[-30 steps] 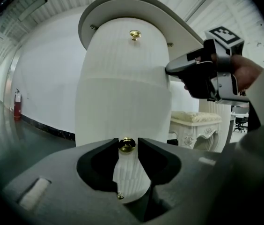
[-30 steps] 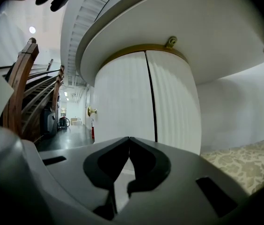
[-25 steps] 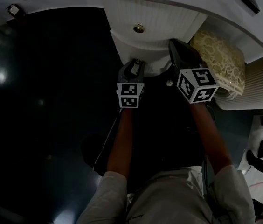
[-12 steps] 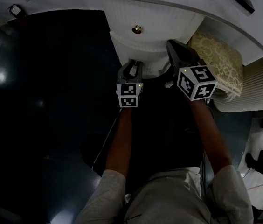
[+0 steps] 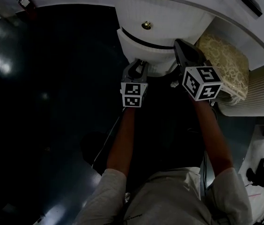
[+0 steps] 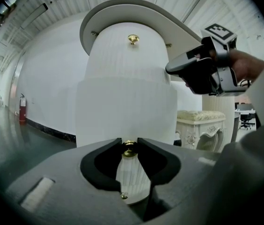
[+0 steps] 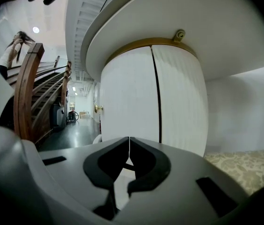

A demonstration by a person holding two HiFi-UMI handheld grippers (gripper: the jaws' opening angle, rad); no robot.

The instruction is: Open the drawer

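The left gripper [image 5: 139, 65] had its jaws closed narrowly on the small brass knob [image 6: 130, 147] of the drawer [image 5: 147, 50], which belonged to a round white cabinet [image 6: 122, 69] at 12 o'clock from the person. In the head view a dark gap showed above this drawer front, so I judge that the drawer was already a little out and the pulling step was in hand. A second brass knob [image 5: 146, 25] sat higher, at 12 o'clock from the held one. The right gripper [image 7: 129, 144] was at about 2 o'clock from the left one, close beside the cabinet side, its jaws together with nothing between them. The next move probably calls for a straight pull toward 6 o'clock, with a firm grip so that the small knob does not slip out.
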